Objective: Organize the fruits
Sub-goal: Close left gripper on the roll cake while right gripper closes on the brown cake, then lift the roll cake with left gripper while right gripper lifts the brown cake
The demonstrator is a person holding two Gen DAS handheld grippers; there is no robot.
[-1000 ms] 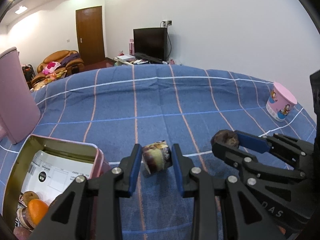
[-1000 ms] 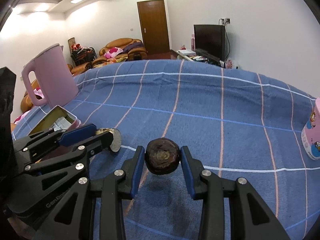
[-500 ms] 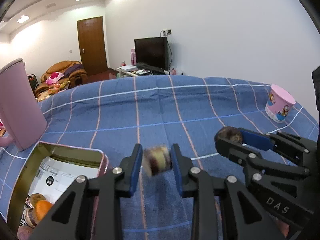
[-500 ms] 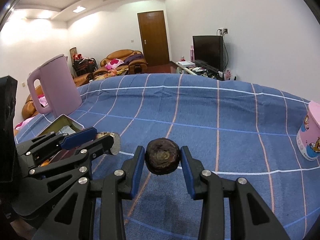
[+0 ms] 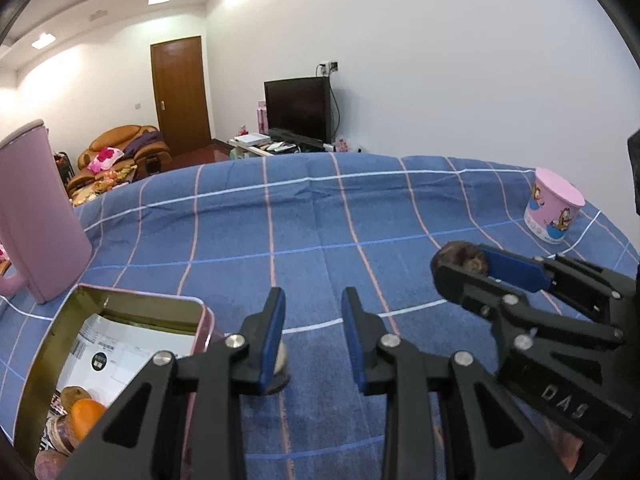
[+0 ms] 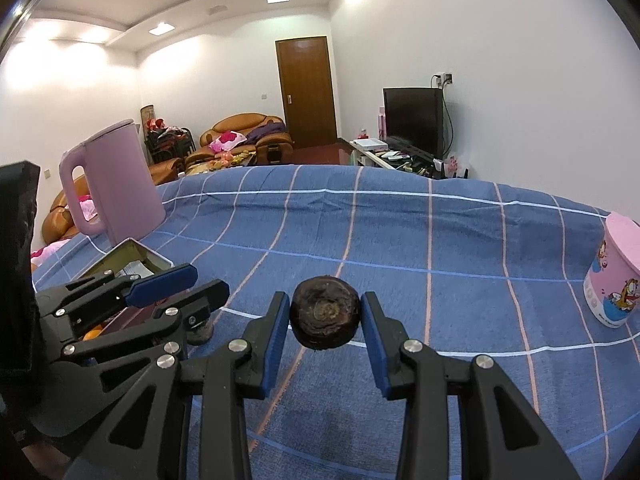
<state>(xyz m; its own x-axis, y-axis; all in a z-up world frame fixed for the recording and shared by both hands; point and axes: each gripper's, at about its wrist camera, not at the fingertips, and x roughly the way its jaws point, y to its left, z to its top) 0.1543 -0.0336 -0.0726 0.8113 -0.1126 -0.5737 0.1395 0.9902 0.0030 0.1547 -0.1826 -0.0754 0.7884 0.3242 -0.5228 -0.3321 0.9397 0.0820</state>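
My right gripper (image 6: 324, 314) is shut on a dark brown round fruit (image 6: 325, 326) and holds it above the blue checked cloth (image 6: 400, 240). The left wrist view shows that fruit (image 5: 460, 258) at the right, between the right gripper's fingers. My left gripper (image 5: 312, 300) has its blue pads a little apart with nothing between them. A small pale-and-brown fruit (image 5: 282, 360) lies on the cloth just below its left finger, close to the open tin (image 5: 52, 344). The tin holds an orange fruit (image 5: 86, 416) and other fruits on paper.
A tall pink kettle (image 5: 40, 216) stands behind the tin at the left. A pink cartoon cup (image 5: 554, 210) sits at the cloth's right edge. Beyond the table are a sofa, a door and a television.
The small fruit that sat between my left gripper's pads has dropped out and now lies on the cloth beside the tin. The right gripper still holds the dark fruit.
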